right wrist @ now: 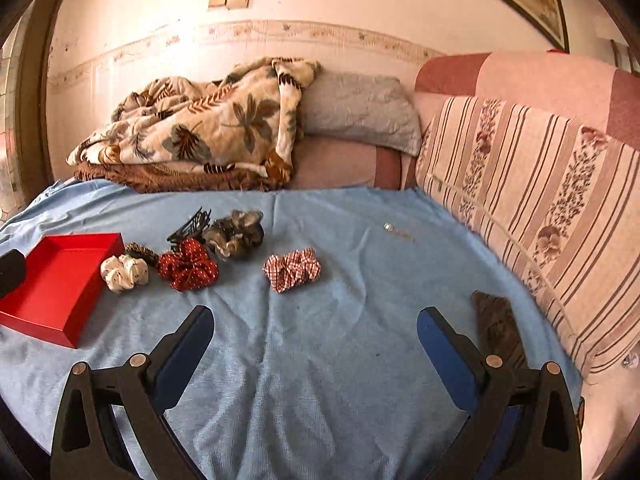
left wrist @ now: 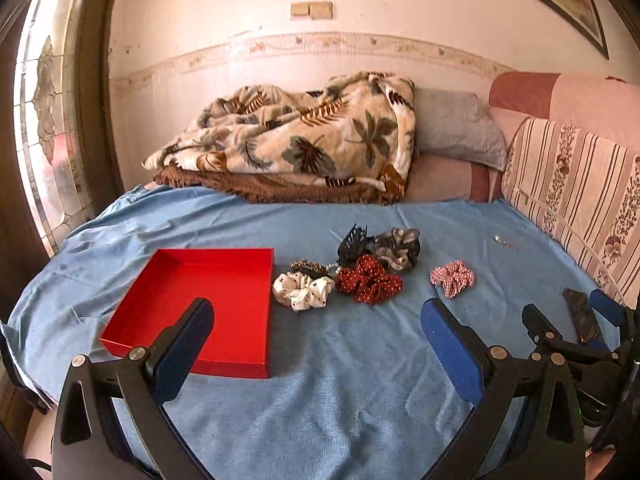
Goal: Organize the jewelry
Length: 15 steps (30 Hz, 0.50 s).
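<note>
An empty red tray (left wrist: 224, 280) (right wrist: 64, 256) lies on the blue cloth at the left. Right of it sit a white scrunchie (left wrist: 302, 290) (right wrist: 124, 272), a dark red dotted scrunchie (left wrist: 368, 282) (right wrist: 188, 268), a grey scrunchie (left wrist: 398, 248) (right wrist: 236, 234), a black claw clip (left wrist: 352, 240) (right wrist: 190, 226) and a brown clip (left wrist: 308, 268) (right wrist: 140, 252). A red checked scrunchie (left wrist: 452, 278) (right wrist: 292, 268) lies apart. A small shiny earring (left wrist: 502, 240) (right wrist: 394, 230) lies farther back. My left gripper (left wrist: 318, 320) is open near the tray's front. My right gripper (right wrist: 316, 326) (left wrist: 576, 320) is open and holds nothing.
A dark flat object (right wrist: 498, 328) (left wrist: 582, 316) lies by the right gripper's right finger. A striped sofa cushion (right wrist: 540, 208) borders the cloth on the right. A leaf-print blanket (left wrist: 288, 140) and a grey pillow (left wrist: 456, 128) lie at the back.
</note>
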{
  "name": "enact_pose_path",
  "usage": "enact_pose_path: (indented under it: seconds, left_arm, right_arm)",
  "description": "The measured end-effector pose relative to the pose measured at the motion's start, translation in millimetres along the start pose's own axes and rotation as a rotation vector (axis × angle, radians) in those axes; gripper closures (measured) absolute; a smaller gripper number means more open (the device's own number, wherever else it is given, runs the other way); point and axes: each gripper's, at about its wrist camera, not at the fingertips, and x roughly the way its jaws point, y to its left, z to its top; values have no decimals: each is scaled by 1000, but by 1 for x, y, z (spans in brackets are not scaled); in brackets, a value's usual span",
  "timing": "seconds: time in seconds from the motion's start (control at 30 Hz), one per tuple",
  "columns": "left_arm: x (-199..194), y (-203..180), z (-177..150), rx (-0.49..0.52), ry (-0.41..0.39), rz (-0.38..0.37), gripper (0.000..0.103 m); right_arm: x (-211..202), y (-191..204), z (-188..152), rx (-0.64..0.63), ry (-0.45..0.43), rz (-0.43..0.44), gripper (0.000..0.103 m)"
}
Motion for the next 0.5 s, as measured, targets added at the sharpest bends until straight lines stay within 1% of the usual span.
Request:
enact_pose_path:
  seconds: [0.07, 0.17, 0.5]
  left_arm:
    - [-7, 2, 1, -6, -6, 2, 0]
    - [-11, 9, -1, -42, -6, -13, 0]
    - [-27, 12, -4, -42, -27, 3, 0]
  right_arm:
    - [-9, 0, -1, -1, -25, -7, 0]
    - [-21, 0, -1, -2, -58, -15, 0]
    - [-38, 0, -3, 2, -100, -20, 0]
